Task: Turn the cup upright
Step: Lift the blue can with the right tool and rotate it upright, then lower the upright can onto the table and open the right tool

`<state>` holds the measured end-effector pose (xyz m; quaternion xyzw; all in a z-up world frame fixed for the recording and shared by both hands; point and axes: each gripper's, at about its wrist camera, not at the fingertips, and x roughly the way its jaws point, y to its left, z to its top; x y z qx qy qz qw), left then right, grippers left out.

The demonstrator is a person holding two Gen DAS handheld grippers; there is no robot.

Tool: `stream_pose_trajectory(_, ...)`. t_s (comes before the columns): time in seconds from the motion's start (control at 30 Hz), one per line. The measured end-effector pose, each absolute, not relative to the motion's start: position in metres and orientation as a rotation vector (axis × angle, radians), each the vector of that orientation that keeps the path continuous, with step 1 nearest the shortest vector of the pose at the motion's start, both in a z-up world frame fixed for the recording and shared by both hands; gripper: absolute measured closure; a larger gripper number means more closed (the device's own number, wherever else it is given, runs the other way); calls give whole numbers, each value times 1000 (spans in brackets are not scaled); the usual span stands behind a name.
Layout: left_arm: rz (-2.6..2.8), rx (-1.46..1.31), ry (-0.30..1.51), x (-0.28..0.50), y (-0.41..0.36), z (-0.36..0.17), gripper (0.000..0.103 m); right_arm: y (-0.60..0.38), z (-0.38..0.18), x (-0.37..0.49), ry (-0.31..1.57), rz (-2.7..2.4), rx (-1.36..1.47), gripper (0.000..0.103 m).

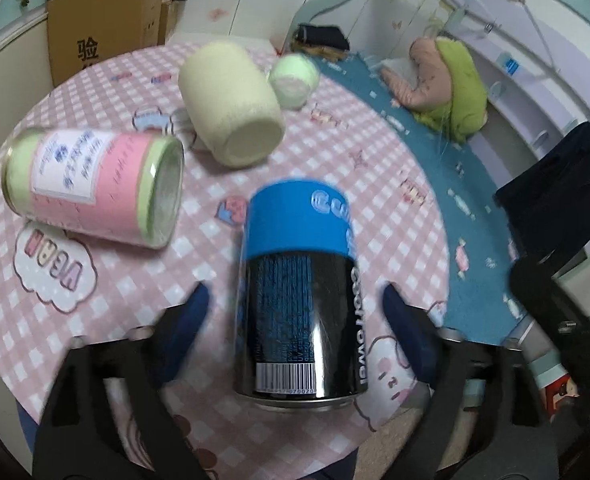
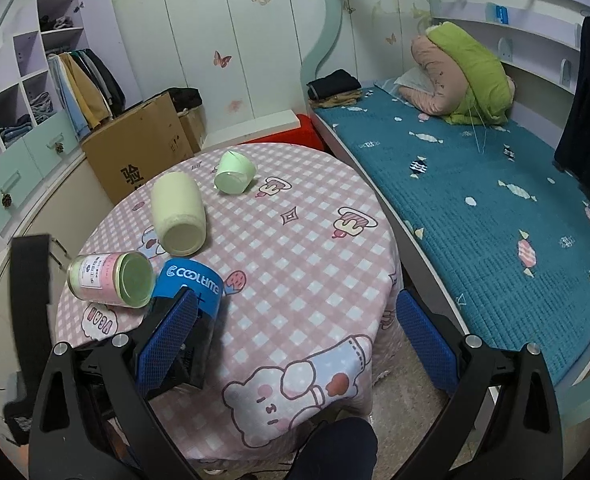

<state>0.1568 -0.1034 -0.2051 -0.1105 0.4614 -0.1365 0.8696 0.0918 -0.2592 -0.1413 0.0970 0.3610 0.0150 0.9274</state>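
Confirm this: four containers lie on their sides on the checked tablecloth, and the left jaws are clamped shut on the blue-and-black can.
One thing is wrong. In the left wrist view, the left gripper has its jaws open, one on each side of the blue-and-black can, with gaps showing. The four containers do lie on their sides on the checked tablecloth.

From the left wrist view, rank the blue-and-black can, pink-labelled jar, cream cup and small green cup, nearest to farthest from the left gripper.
1. Blue-and-black can, between the left gripper's open fingers.
2. Pink-labelled jar, to the left.
3. Cream cup, beyond centre.
4. Small green cup, farthest back.
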Motion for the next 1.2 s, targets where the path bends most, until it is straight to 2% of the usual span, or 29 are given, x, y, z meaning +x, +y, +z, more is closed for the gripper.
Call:
stream_pose_trajectory(0.27,-327,-247,952,140,-54,-175,10,-247,-140,108,770,116,273,7)
stream_pose_trajectory(0.5,-135,-182,853,133,1,-159,9,-207,-162,144,907,231,293,7)
stream_pose_trajectory(0.83,-56,-175,869,153,41,-175,9,-175,-212,190,1111,340,389,8)
stream_pose_trajectory(0.93,-65,-175,873,156,43,-180,9,-173,-218,195,1125,366,406,14)
stream_pose_trajectory(1.0,-78,-180,877,158,45,-183,9,-172,-217,196,1120,361,394,22)
stream_pose_trajectory(1.03,-78,-181,878,160,45,-183,9,-172,-217,197,1116,371,397,31)
stream_pose_trajectory(1.07,-80,-178,878,161,46,-184,9,-173,-217,198,1116,376,398,35)
stream_pose_trajectory(1.2,-87,-187,878,163,47,-184,9,-169,-208,195,1084,371,352,36)
